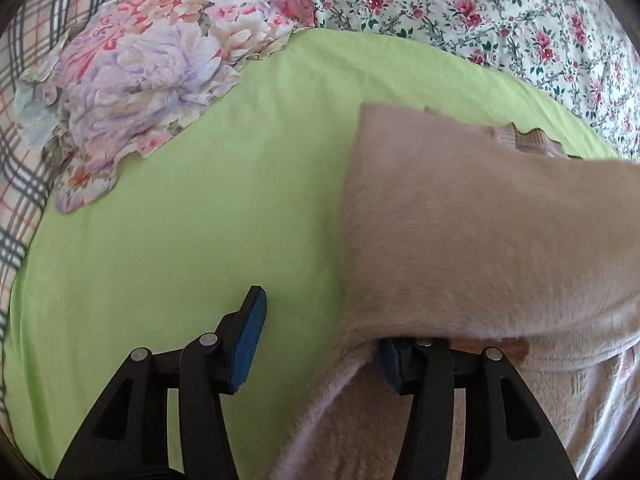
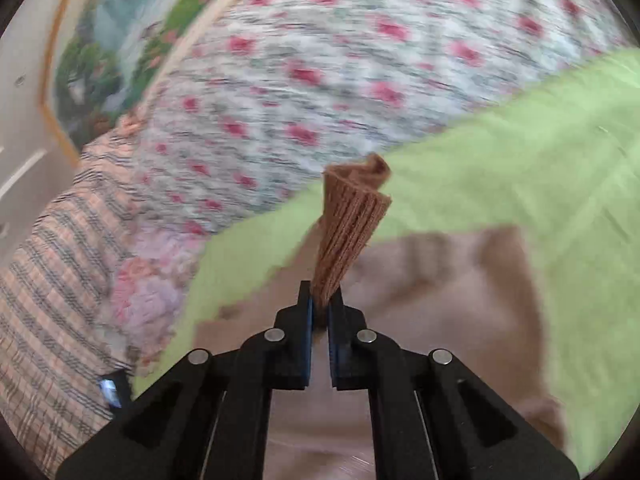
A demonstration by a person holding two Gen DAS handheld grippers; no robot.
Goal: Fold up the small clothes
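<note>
A small tan-pink fleece garment (image 1: 472,232) lies on the lime green sheet (image 1: 200,200), its near part draped over my left gripper's right finger. My left gripper (image 1: 320,332) is open: the left blue pad (image 1: 250,340) is bare over the sheet, the right pad is mostly hidden under the fabric. In the right wrist view, my right gripper (image 2: 320,300) is shut on the garment's brown ribbed cuff (image 2: 352,220), which sticks up past the fingertips. The garment's body (image 2: 420,300) lies blurred below on the green sheet (image 2: 540,160).
A crumpled pastel floral cloth (image 1: 152,80) lies at the far left of the green sheet. A rose-print bedspread (image 1: 480,12) lies behind and a plaid cover (image 1: 24,152) to the left. A framed picture (image 2: 120,40) leans at the far left in the right wrist view.
</note>
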